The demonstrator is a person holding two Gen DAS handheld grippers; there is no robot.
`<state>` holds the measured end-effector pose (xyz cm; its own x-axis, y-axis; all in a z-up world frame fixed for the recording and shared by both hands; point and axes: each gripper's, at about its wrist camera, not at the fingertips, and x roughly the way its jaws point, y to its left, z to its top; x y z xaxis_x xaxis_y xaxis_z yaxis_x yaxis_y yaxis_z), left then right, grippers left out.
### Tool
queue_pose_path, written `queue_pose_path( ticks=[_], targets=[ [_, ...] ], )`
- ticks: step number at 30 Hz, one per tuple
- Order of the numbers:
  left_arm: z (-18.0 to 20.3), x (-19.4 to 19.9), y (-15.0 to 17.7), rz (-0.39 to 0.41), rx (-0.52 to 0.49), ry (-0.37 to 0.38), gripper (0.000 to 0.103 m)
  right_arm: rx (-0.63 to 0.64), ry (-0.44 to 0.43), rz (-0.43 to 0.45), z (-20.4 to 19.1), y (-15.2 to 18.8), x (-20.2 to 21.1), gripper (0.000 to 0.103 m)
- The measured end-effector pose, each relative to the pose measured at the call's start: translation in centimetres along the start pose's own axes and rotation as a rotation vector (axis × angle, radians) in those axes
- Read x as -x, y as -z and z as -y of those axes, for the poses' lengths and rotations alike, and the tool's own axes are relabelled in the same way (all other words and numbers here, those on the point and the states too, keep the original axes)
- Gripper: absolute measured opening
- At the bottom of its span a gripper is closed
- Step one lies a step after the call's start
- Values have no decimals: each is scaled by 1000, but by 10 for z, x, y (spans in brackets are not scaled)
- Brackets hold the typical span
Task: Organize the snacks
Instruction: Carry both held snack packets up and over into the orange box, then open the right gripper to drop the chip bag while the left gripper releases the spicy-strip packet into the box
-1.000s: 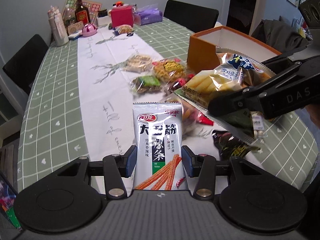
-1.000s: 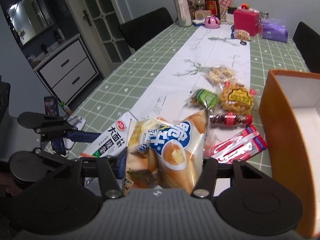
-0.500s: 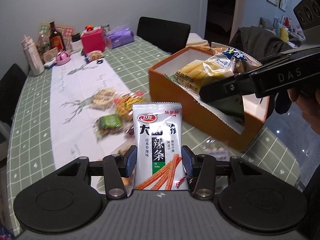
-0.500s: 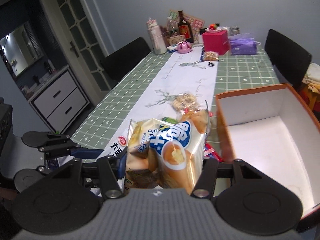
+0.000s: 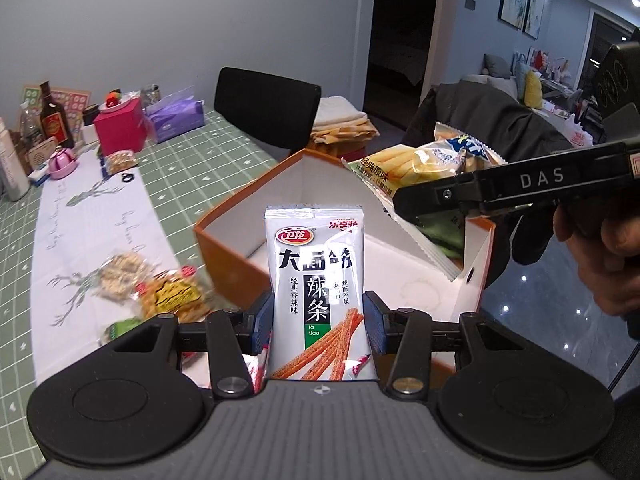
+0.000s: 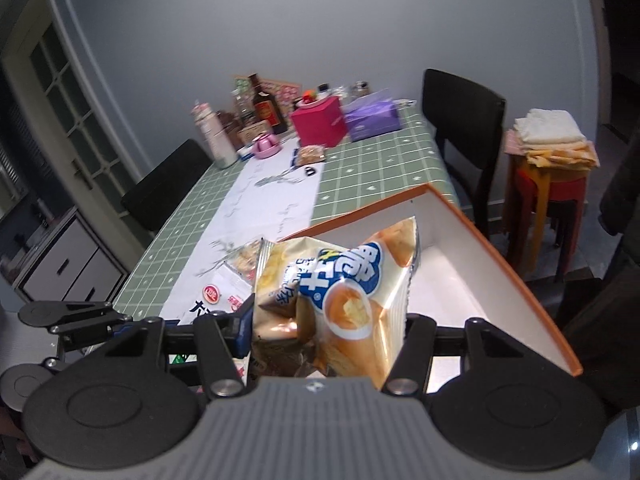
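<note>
Your left hand-held gripper (image 5: 318, 330) clamps the spicy-strip packet (image 5: 316, 276), right hand-held gripper (image 6: 326, 330) clamps the chip bag (image 6: 340, 300); both above the orange box (image 5: 228, 236) for dropping in.

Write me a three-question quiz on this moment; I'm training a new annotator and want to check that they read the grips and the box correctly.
1. True or false: the left gripper is shut on the grey spicy-strip packet.
2. What does the right gripper hold? A. a red carton B. the potato chip bag C. nothing
3. Fill in: the orange box has a ____ inside.

Key
1. True. The blue pads press the packet's sides and it stands upright between them.
2. B. The bag sits pinched between the jaws, in front of the box's open top.
3. White. No snack shows on the visible part of its floor.
</note>
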<state>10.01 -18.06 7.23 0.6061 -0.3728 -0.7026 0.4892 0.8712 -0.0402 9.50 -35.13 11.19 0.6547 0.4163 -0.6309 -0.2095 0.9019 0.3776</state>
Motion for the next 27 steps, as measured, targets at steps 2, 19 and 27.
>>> queue_pose_path(
  ticks=[2, 19, 27],
  targets=[
    [6, -10, -7, 4, 6, 7, 54, -32, 20, 2, 13, -1, 0, 55],
    [6, -86, -26, -66, 340, 94, 54, -229, 62, -73, 72, 3, -25, 55],
    [20, -107, -19, -91, 336, 71, 54, -195, 96, -144, 78, 9, -47, 54]
  ],
)
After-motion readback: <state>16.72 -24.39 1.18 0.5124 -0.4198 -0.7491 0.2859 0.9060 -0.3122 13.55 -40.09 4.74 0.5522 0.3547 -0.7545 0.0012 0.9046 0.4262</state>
